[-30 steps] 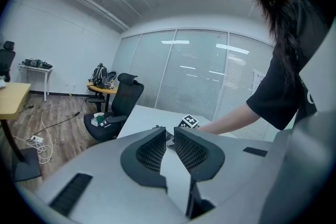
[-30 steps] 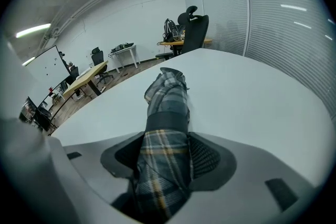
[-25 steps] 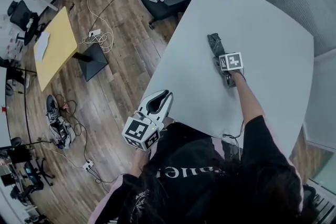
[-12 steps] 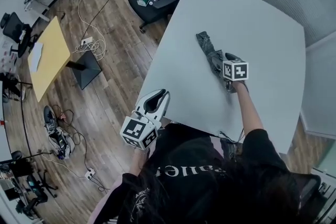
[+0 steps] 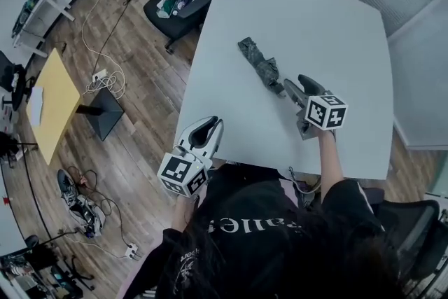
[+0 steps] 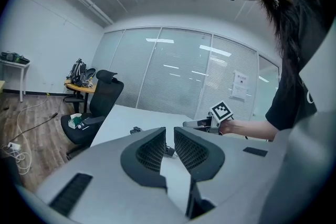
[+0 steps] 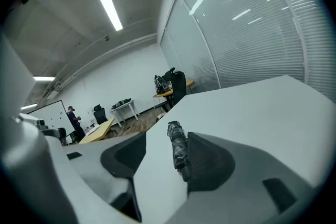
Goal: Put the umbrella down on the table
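Plaid umbrella [image 5: 257, 65] on table [image 5: 329, 17], right hand-held gripper [image 5: 295, 83] empty, wide, just narrowing, left hand-held gripper [image 5: 212, 124] narrow.

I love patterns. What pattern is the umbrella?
The umbrella is grey plaid; clearest in right gripper view.

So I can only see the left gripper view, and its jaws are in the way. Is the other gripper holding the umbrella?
Observer: No. The right gripper view shows the right gripper with its jaws apart, just closing a little, gripping nothing. The umbrella lies on the table ahead of them.
Operator: Is it near the edge?
Observer: No, the head view shows it lying flat, away from every edge.
Operator: Is it folded up?
Observer: Yes, a closed plaid bundle.
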Available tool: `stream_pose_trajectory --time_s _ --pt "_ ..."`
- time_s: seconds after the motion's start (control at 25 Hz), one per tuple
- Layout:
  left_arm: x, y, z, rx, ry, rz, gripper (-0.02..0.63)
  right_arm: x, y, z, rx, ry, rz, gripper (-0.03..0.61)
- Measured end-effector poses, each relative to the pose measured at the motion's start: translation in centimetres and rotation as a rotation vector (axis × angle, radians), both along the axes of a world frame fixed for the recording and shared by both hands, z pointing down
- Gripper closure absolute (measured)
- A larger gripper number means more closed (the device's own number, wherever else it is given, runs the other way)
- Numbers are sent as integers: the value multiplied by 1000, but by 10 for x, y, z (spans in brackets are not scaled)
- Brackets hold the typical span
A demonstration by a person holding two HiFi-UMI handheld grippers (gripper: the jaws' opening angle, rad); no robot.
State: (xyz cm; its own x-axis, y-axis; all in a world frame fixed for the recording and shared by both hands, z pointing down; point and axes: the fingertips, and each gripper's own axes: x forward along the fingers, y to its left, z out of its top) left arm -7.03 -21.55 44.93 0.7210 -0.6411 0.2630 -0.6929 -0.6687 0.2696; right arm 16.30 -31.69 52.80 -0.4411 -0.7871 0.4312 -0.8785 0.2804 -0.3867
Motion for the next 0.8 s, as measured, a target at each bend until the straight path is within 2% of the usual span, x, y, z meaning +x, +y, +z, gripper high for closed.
stream_pose_trajectory --time_s 0.12,0.32,0.8 --pt "4 1 3 -5 2 33 548 6 26 -12 20 -24 38 330" --pt "13 3 8 -18 8 92 548 18 73 -27 64 -41 113 387" --pt "34 18 5 -10 24 221 548 16 163 -31 67 -3 237 494"
